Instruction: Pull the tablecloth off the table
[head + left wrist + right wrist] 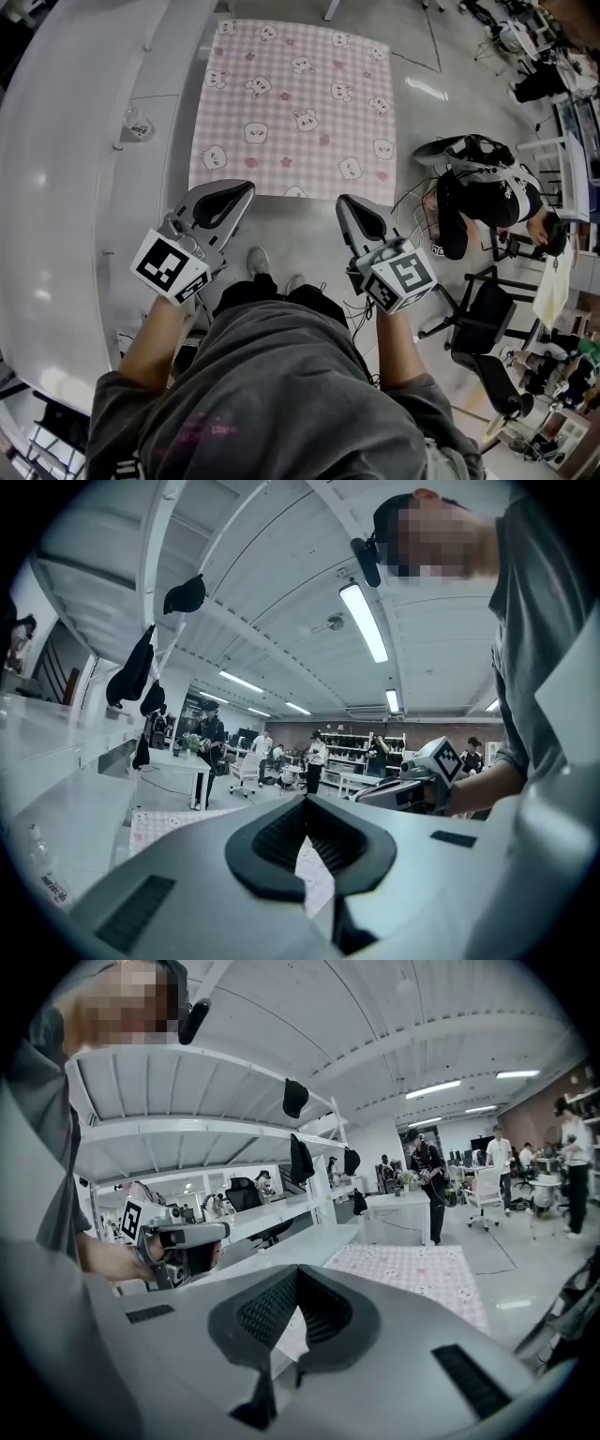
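Both jaw pairs closed on nothing: my left gripper [247, 186] and right gripper [343, 200] hover by the near edge of the tablecloth [295, 103] | cloth spread flat; low table or floor [441, 122] beneath, can't tell | awaiting pull, or already off.

A long white shelf unit [84, 187] runs down the left, with a small clear container [139, 128] standing on it. On the glossy grey floor [422, 122] to the right, a person in black [487, 202] crouches low, a black office chair [483, 314] just beside them. Black caps [294, 1097] hang from the shelf frame. Overhead, a ceiling strip light [364, 621] is lit. Farther off, by a white desk [398, 1206], stands another person [427, 1180].
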The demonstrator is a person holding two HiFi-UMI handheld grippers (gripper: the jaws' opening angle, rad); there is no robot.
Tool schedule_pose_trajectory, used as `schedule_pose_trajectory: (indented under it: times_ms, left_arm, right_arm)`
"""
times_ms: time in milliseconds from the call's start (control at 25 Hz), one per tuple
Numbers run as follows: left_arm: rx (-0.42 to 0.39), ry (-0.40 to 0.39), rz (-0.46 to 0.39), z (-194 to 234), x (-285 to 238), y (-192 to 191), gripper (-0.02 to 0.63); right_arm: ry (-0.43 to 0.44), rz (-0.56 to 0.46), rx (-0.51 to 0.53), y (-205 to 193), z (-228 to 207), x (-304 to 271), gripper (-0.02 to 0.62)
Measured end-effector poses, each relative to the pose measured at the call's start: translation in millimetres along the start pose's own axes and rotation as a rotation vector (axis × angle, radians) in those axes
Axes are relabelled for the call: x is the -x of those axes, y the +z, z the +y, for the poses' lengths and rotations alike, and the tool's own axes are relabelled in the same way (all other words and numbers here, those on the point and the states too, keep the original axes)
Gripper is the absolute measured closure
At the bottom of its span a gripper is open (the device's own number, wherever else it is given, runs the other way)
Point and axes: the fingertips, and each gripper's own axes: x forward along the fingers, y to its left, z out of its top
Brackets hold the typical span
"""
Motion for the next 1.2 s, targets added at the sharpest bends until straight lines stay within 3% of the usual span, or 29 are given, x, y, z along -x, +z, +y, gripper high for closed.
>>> schedule_pose_trajectory:
  times_ms: [400,720,1040,1200]
  left_arm:
    - [0.033,0.045,0.021,19.8,-7.4,-31.2,0.606]
    - [0.071,0.125,0.101,33.9,-19.2,-50.6,0.606]
    - [0.112,0.200,0.208,44.5,-45.0,-108.3,0.606]
    - [0.203,0.262,0.238,56.8,-64.0,-136.8,0.606]
  right_arm:
    - [0.039,0.031,-0.011,-16.5,-15.1,-26.0,0.597]
    - [0.085,0.079,-0.033,-22.9,-31.9,-40.5,0.597]
    - [0.089,0.189,-0.117,-83.7,-78.9,-51.6,0.597]
    - [0.073,0.248,-0.190,-114.3,-114.7,-53.3,0.597]
